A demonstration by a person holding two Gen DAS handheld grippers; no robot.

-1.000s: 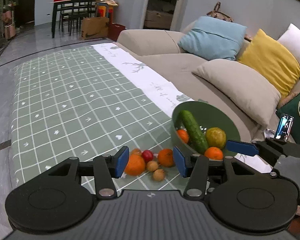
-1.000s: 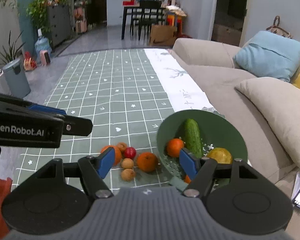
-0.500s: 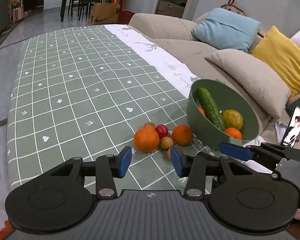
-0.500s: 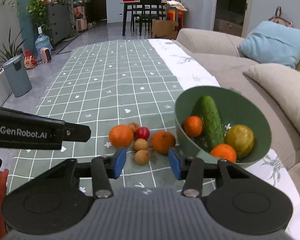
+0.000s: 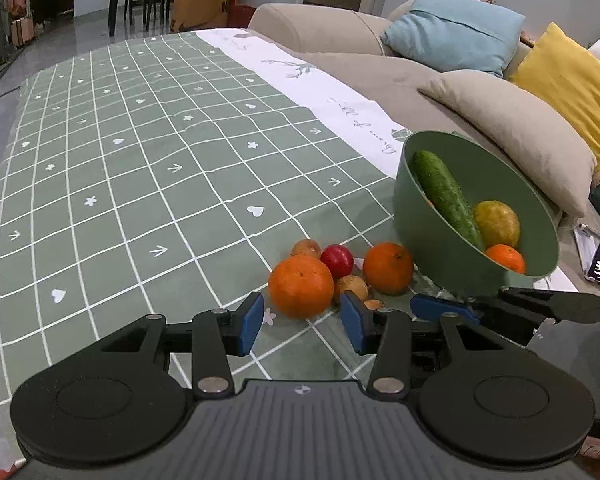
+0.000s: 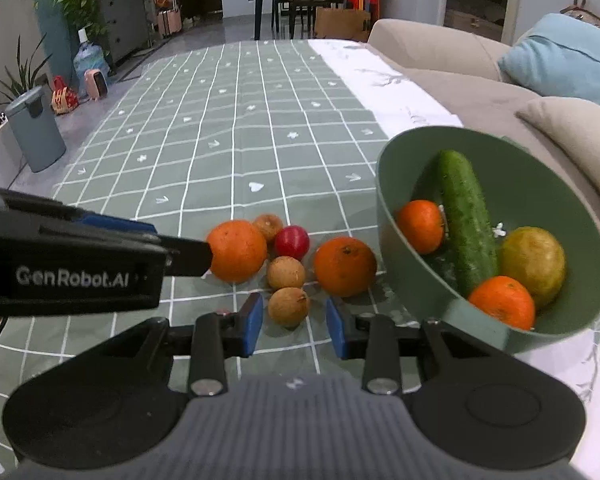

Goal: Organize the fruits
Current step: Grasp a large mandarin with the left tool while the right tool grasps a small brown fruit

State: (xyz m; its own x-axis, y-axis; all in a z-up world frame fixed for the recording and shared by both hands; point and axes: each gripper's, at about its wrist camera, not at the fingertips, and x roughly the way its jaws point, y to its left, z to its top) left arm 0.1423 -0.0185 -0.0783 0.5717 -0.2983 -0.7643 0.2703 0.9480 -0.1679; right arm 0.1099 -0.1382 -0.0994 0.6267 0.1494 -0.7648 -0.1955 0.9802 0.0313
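Both grippers have dropped toward the loose fruit beside the green bowl (image 6: 400, 240). The right gripper (image 6: 294, 326) is closing, a small brown fruit (image 6: 289, 306) just ahead of its pads, not yet pinched. The left gripper (image 5: 302, 322) hangs released near the big orange (image 5: 301, 286).

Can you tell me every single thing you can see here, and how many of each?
oranges on the cloth: 2, orange, beside the bowl.
red fruit: 1, red, between those oranges.
small brown fruits: 3, tan, in the same cluster.
bowl: 1, green, tilted, at the table's sofa side.
cucumber: 1, green, in the bowl.
small oranges in the bowl: 2, orange.
yellow-green fruit: 1, in the bowl.
tablecloth: 1, green grid, white border.
cushions: blue, beige, yellow, on the sofa.
bin: 1, grey, on the floor.
left hand-held gripper: open, near an orange.
right hand-held gripper: closing, near a brown fruit.
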